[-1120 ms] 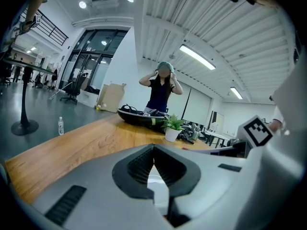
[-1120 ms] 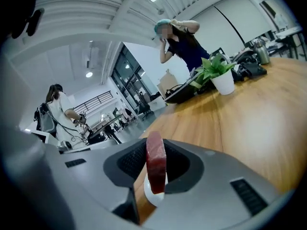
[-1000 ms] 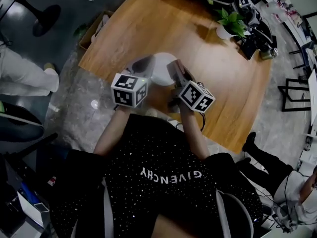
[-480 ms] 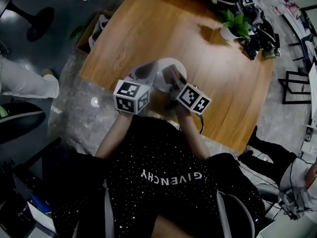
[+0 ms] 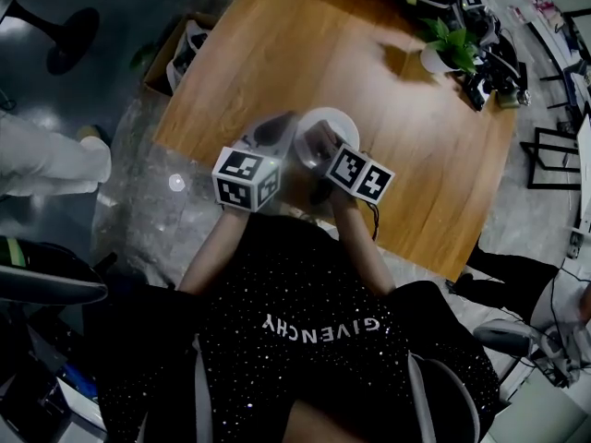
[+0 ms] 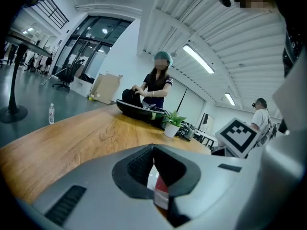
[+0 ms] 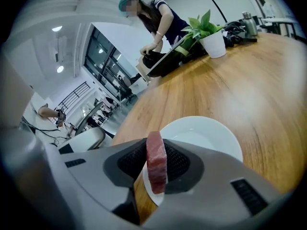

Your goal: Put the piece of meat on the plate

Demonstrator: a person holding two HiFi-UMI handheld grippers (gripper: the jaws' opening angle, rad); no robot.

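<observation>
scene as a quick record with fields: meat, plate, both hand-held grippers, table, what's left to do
piece of meat: red slab, held on edge, over the plate's near rim
plate: white, nothing lying in it, on the table
right hand-held gripper: shut on the piece of meat
left hand-held gripper: jaws meet at the tips, nothing gripped, beside the plate
table: wooden; potted plant at the far end
left to do: lay the meat on the plate and let go

1. A long wooden table (image 5: 305, 44) carries a potted plant (image 5: 448, 40).
2. The grey floor (image 5: 92, 72) shines; a cardboard box (image 5: 157, 67) stands beside the table.
3. Tall windows (image 6: 91, 51) face in, and strip lights (image 6: 197, 59) line the white ceiling.
</observation>
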